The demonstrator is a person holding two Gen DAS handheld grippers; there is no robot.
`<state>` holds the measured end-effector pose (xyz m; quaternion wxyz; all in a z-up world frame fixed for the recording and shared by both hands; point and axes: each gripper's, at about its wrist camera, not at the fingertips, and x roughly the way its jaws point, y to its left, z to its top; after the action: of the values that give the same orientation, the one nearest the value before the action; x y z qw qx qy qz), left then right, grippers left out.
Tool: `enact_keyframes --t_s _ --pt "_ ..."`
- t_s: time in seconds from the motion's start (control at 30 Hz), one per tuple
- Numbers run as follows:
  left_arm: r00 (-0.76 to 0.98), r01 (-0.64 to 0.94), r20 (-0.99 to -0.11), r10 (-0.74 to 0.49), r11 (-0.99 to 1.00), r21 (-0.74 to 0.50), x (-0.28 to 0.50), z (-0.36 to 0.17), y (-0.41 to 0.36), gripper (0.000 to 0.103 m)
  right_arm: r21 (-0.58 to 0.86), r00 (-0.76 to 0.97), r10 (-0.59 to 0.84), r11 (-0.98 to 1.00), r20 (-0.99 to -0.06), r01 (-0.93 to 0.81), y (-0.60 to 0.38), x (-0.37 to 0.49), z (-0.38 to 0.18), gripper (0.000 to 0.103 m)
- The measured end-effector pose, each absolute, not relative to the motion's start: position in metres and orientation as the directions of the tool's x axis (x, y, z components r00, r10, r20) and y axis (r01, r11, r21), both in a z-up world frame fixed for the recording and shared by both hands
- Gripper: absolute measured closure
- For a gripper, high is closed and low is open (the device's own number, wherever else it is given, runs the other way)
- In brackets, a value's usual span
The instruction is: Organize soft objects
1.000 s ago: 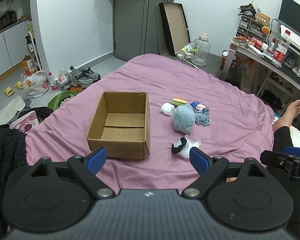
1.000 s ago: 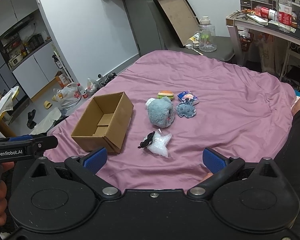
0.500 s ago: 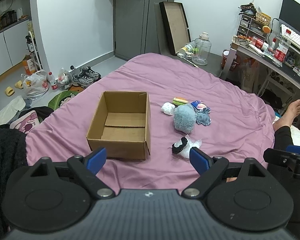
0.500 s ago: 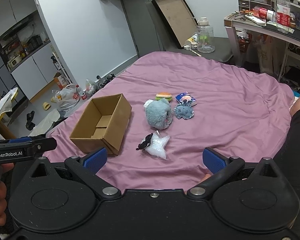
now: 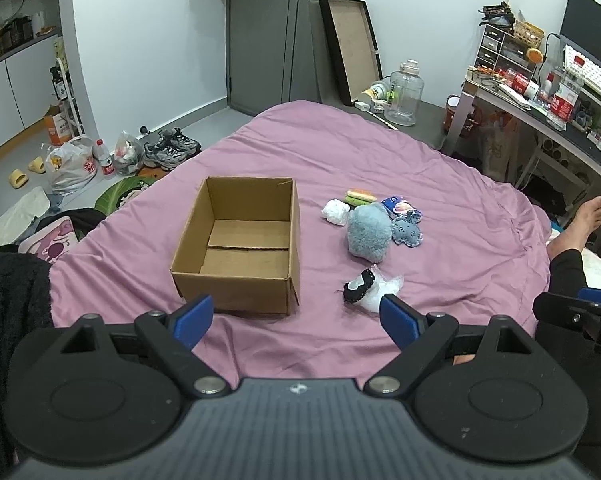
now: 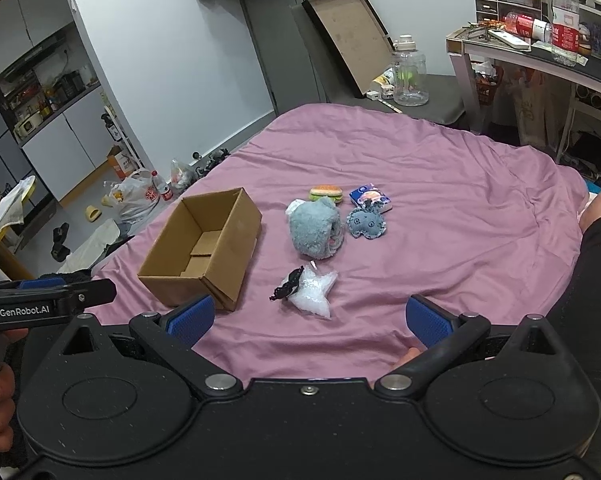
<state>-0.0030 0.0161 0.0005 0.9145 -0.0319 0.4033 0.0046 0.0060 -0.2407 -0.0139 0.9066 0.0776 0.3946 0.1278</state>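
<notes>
On the bed, I am holding my right hand-held gripper spread and empty. I am judging the star pouch nearest: pinching its middle, then lifting toward the cardboard box

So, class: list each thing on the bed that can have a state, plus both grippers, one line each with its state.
Box: open on top, upright, empty.
Blue plush: on the sheet, outside the box.
Octopus toy: lying flat beside the blue plush.
Burger toy: on the sheet, behind the plush.
Clear bag: lying loose, nearest the grippers.
Left gripper: open, holding nothing.
Right gripper: open, holding nothing.
</notes>
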Motion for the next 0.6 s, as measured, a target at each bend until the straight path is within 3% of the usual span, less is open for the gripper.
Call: enact_keyframes --t_s 0.6 --pt "0.659 -0.024 -0.752 -0.029 0.998 -0.060 0.008 -0.014 0.006 0.014 0.276 0.653 0.320 0.945 -0.686 -0.173 -0.252 0.017 -0.030 0.000"
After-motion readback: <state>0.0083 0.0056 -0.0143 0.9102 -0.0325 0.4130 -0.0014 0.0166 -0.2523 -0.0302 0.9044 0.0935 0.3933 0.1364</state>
